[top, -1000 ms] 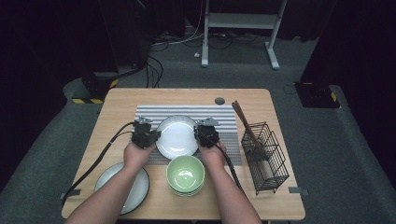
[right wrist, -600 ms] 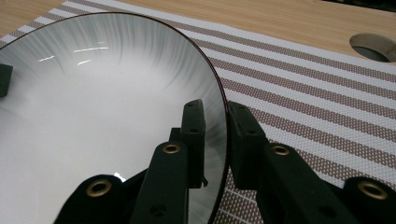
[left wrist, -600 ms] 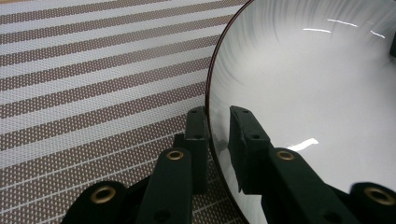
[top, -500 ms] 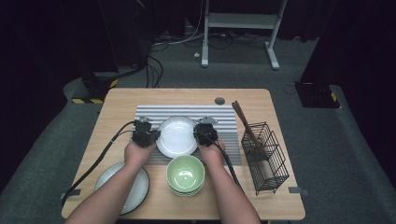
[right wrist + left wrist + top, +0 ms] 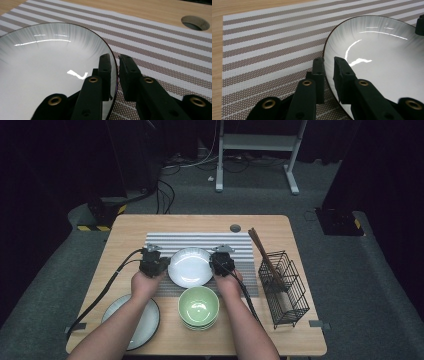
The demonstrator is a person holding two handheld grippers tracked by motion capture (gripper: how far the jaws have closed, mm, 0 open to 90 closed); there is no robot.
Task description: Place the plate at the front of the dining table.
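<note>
the round white glazed plate with a thin dark rim (image 5: 190,266) sits over the grey-and-white striped woven placemat (image 5: 200,241), near the middle of the light wooden table (image 5: 130,227), and each side of it is pinched by one tool. the left gripper (image 5: 161,266) is closed on the left edge of the plate; in the left gripper view its two black jaws stand one inside and one outside the rim (image 5: 325,62), with only the thin wall of the plate between them. the right gripper (image 5: 215,265) holds the opposite edge in the same way, as the right gripper view shows at the rim (image 5: 115,67). whether the plate is lifted or rests on the mat i cannot tell. the risk i see is in the small bite: the glaze looks smooth and shiny, so if one hand rises faster than the other, the plate could tilt and slide out of the jaws. the stack of pale green ceramic bowls (image 5: 198,306) stands just in front of it, so a falling plate could hit them and chip. pulling the hands apart could also free the rim.
</note>
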